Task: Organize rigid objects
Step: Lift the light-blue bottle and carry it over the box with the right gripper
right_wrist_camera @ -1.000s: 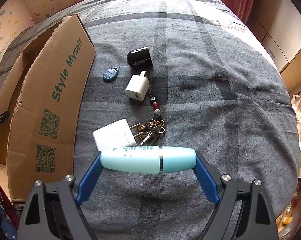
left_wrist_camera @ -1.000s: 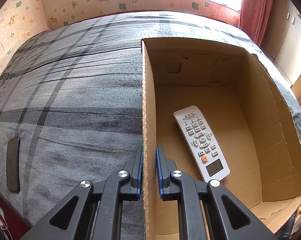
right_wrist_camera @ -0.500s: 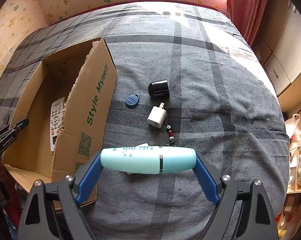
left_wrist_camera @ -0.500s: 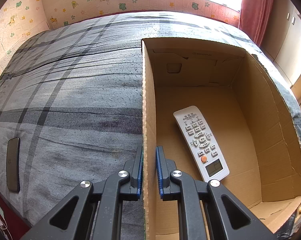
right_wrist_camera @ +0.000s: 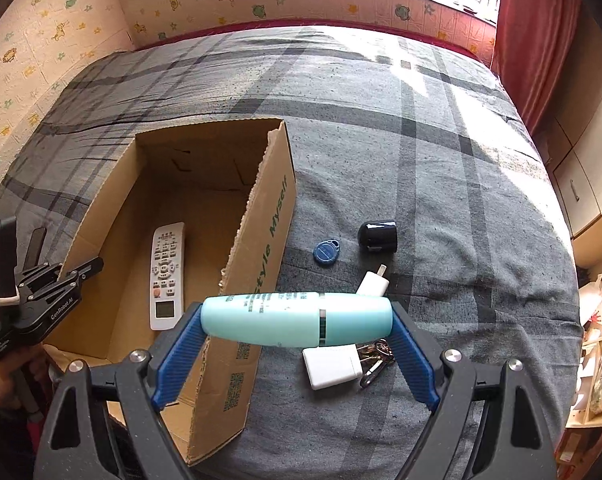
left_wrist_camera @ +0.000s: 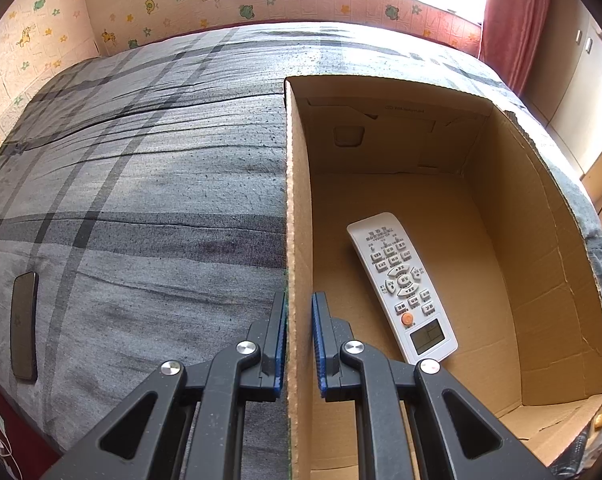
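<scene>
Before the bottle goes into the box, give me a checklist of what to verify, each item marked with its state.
1. Grip on the turquoise bottle: held end to end between the right gripper jaws, lying crosswise. Ok.
2. Box held steady: left gripper jaws are clamped on the cardboard box wall. Ok.
3. Landing room inside: only the white remote lies on the floor, bare cardboard beside it. Ok.
4. Bottle over the opening: it sits above the printed side wall, partly over the bed. Not ok.
5. Clearance above the wall's rim: cannot tell.
</scene>
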`<state>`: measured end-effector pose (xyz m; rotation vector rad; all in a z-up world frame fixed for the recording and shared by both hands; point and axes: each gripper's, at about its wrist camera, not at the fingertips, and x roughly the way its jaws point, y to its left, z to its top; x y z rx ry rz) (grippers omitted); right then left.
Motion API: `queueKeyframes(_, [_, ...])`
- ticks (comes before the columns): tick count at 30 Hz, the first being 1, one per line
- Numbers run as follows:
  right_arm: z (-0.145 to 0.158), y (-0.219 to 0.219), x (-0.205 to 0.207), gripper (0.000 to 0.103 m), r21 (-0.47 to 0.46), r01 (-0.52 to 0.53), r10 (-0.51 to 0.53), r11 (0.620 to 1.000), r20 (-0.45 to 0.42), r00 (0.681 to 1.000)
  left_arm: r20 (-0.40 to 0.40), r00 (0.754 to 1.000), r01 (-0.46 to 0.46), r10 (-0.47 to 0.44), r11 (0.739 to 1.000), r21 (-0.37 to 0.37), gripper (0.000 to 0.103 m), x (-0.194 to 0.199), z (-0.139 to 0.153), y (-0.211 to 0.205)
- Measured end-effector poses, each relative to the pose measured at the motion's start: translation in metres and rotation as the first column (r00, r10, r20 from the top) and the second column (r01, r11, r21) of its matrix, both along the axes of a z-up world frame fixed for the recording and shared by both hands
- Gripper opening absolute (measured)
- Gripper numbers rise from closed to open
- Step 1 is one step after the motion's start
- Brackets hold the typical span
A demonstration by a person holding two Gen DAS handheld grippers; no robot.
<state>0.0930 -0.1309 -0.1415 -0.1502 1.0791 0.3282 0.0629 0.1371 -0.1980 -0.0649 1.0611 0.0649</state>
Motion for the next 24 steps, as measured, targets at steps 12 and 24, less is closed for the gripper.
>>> queueKeyframes(12, [0.007,0.059,0.02,0.09,0.008,-0.113,0.113,0.994,0.006,0.994,-0.003,1.0,0.004,-0.004,1.0,0.0,0.013,0.001,-0.001,0.0])
queueKeyframes(24, [-0.02,0.116,0.046,0.09,-0.001,-0.189,0.188,0.982,-0.062,0.98,-0.001,1.0,0.006,-0.006,1.0,0.002,0.013,0.001,0.0,0.0])
